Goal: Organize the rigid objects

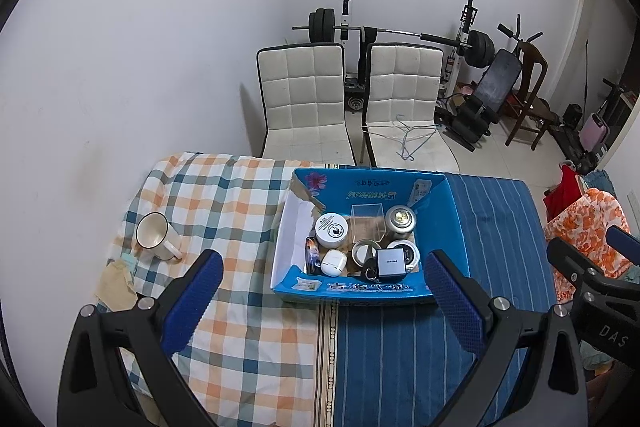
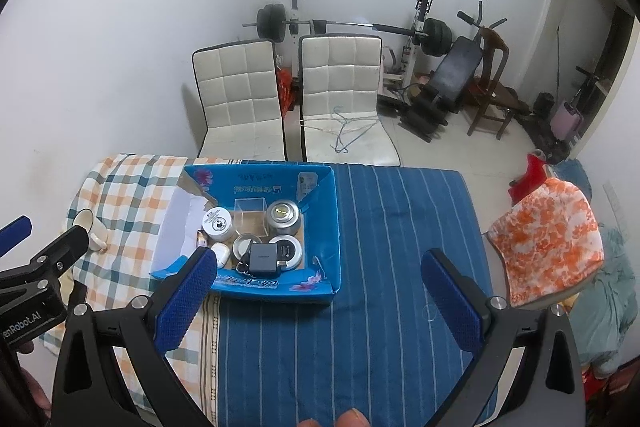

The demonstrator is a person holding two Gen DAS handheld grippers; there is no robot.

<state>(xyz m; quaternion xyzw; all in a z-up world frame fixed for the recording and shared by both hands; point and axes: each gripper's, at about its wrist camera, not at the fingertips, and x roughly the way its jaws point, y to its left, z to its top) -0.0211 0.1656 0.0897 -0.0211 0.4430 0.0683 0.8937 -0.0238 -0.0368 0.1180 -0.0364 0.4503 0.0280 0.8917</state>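
Observation:
A blue cardboard box (image 1: 440, 195) (image 2: 324, 207) stands on the table and holds several small items: a white jar (image 1: 331, 229), a clear cube (image 1: 367, 223), a silver tin (image 1: 400, 221), a dark grey charger (image 1: 391, 262) (image 2: 264, 259) and a white earbud case (image 1: 333, 262). A white mug (image 1: 154, 235) (image 2: 90, 225) lies on the checked cloth left of the box. My left gripper (image 1: 324, 291) is open and empty, hovering above the box's near wall. My right gripper (image 2: 320, 287) is open and empty over the blue striped cloth, right of the box.
A checked cloth (image 1: 224, 203) and a blue striped cloth (image 2: 400, 227) cover the table. A beige paper scrap (image 1: 116, 285) lies near the mug. Two white chairs (image 1: 304, 99) stand behind the table, gym gear beyond. An orange floral cloth (image 2: 548, 239) lies at the right.

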